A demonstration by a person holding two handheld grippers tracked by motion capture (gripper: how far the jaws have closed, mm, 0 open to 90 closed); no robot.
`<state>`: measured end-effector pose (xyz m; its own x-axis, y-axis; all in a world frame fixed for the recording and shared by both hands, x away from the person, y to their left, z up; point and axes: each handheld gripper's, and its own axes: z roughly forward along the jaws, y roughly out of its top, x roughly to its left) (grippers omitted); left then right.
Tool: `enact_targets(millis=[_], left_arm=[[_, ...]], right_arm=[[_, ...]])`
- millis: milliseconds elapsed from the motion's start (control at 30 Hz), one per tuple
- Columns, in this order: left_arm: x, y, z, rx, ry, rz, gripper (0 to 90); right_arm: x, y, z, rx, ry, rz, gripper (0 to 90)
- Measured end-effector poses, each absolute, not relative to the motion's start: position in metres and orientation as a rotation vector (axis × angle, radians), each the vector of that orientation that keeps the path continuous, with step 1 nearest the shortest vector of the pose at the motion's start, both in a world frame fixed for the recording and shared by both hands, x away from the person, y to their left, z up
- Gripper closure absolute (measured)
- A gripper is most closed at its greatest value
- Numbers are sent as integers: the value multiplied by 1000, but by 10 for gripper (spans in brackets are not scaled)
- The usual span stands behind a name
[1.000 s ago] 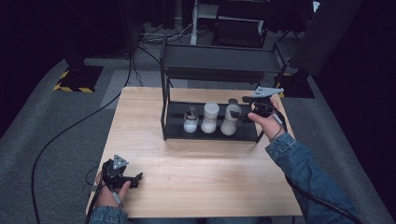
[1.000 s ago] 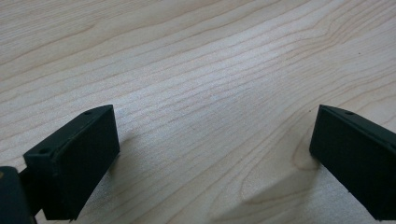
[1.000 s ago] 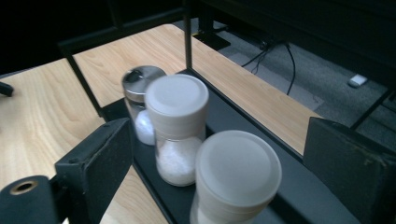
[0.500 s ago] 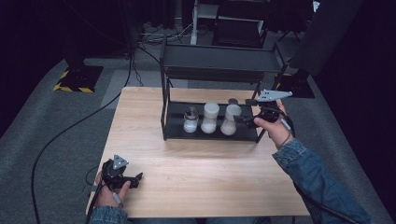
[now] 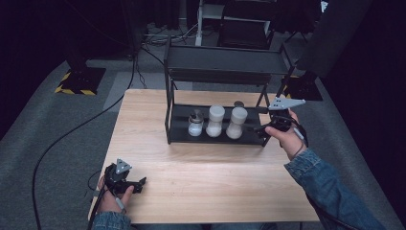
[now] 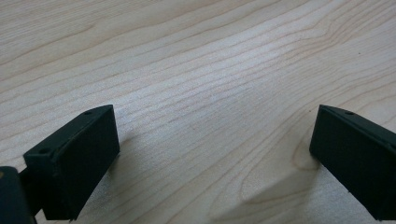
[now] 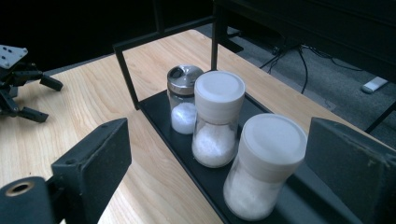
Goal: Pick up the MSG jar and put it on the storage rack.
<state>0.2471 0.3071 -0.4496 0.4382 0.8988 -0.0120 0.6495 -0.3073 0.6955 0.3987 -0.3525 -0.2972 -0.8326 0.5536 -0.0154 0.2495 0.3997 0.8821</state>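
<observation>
Wooden table [image 5: 215, 177]: right gripper [image 5: 264, 128] gapes level at the nearest jar [image 5: 236, 122]; left gripper [image 5: 138, 184] rests open

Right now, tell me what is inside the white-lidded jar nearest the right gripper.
The nearest white-lidded jar holds white grains filling its clear lower part. Its white lid hides the top, so the fill level there is unseen.

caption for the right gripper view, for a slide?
Open right tool lined up on three jars along the black rack.
</observation>
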Motion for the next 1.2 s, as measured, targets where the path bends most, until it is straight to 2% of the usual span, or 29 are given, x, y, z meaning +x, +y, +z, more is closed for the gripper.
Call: enact_targets(millis=[733, 1200], left_arm=[[247, 307, -449, 2064, 1295, 510, 14], [247, 307, -449, 2064, 1295, 511, 14]], right_arm=[[378, -359, -306, 674, 2371, 1399, 71], [372, -365, -322, 688, 2400, 1418, 29]])
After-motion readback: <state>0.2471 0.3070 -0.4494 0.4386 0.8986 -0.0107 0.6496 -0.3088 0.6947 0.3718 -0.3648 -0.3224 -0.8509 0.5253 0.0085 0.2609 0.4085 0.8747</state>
